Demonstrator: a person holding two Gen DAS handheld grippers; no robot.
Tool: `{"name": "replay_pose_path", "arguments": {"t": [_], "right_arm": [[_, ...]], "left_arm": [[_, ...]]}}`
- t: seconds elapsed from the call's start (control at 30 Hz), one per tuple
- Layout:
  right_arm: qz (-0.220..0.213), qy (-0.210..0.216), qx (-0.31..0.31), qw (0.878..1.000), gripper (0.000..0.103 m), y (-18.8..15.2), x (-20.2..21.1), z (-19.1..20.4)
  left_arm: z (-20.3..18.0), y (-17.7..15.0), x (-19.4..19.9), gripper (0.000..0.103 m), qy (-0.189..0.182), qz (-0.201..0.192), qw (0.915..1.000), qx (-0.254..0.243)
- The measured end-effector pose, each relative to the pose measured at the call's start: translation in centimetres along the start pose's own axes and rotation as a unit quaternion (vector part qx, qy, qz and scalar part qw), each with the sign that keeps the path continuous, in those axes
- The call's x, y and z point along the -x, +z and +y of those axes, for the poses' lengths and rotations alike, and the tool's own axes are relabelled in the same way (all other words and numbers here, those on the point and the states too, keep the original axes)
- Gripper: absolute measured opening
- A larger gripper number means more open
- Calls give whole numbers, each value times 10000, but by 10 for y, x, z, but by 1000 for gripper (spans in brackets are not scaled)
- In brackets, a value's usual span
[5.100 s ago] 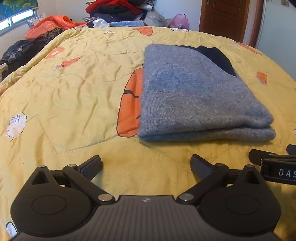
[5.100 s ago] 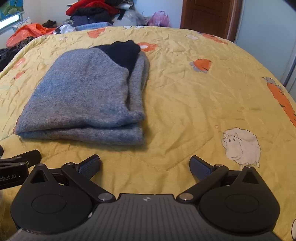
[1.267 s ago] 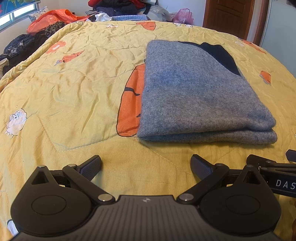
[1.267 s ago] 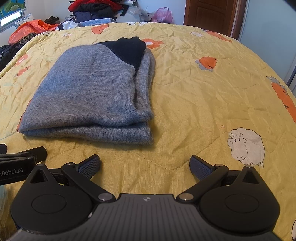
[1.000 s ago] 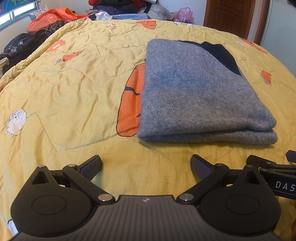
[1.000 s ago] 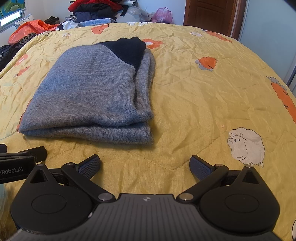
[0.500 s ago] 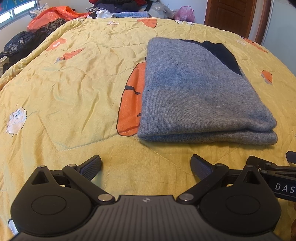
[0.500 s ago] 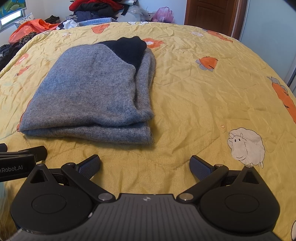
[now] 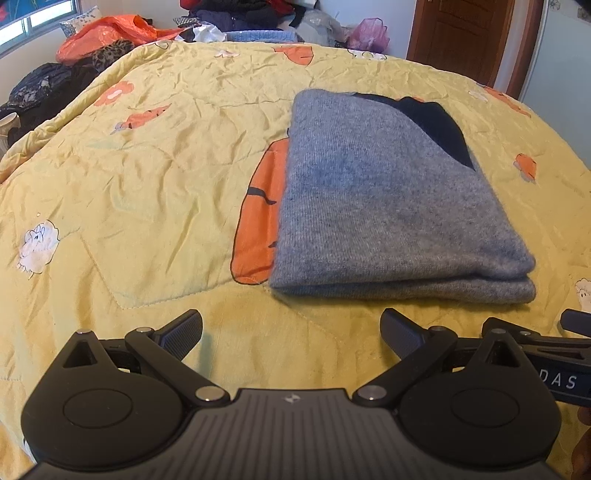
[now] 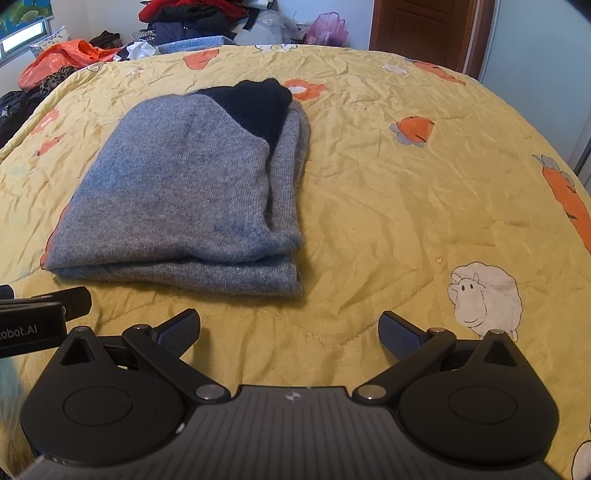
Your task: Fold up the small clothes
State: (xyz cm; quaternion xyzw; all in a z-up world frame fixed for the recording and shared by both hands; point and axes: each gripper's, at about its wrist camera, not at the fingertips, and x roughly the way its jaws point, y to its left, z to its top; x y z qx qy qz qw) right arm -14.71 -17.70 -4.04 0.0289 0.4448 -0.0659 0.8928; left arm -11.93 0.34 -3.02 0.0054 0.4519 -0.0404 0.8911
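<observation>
A gray sweater (image 9: 391,206) lies folded flat on a bed with a yellow blanket (image 9: 147,184). It is folded in layers, and a dark blue part (image 10: 258,105) shows at its far end. One side of it covers part of a big orange carrot picture (image 9: 256,221) on the blanket.

The left gripper (image 9: 291,334) is low over the blanket, just in front of the sweater's near edge. Its fingers (image 9: 183,332) are spread wide and hold nothing. The sweater sits ahead of them and a bit to the right, not touching.

The right gripper (image 10: 288,332) is also near the blanket with its fingers (image 10: 400,336) wide apart and holding nothing. From here the sweater is ahead and to the left (its near right corner is roughly in line with the gap between the fingers). A white sheep picture (image 10: 484,295) is beside the right finger.

The two grippers are side by side; each one shows at the edge of the other's view.

Past the bed there is a pile of clothes (image 10: 192,18), maybe on a shelf or chair, it is hard to see. A brown door (image 9: 461,37) stands at the back.
</observation>
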Motion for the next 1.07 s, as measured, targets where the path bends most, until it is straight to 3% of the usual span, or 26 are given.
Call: {"name": "replay_pose_path", "arguments": {"t": [0.27, 0.47, 0.63, 0.83, 0.9, 0.97, 1.07], "right_arm": [[39, 92, -65, 9999, 103, 0, 0, -3], [38, 93, -69, 9999, 103, -1, 1, -3], [-81, 81, -81, 9999, 103, 3, 4, -4], [-291, 114, -80, 9995, 103, 12, 11, -9], [-333, 98, -81, 9994, 103, 15, 12, -11], [-396, 80, -84, 9991, 103, 19, 15, -14], [-573, 35, -135, 9983, 103, 26, 21, -22]], "left_arm": [[-1, 0, 0, 103, -5, 35, 10000, -35], [0, -4, 8, 103, -81, -314, 9995, -55], [5, 1, 18, 103, 108, -502, 9987, 42], [15, 9, 37, 103, -174, -756, 9969, -95], [13, 8, 59, 103, -435, -1111, 9921, -377], [3, 6, 92, 103, -477, -1780, 9797, -783], [-13, 12, 120, 103, -812, -2349, 9626, -1081]]}}
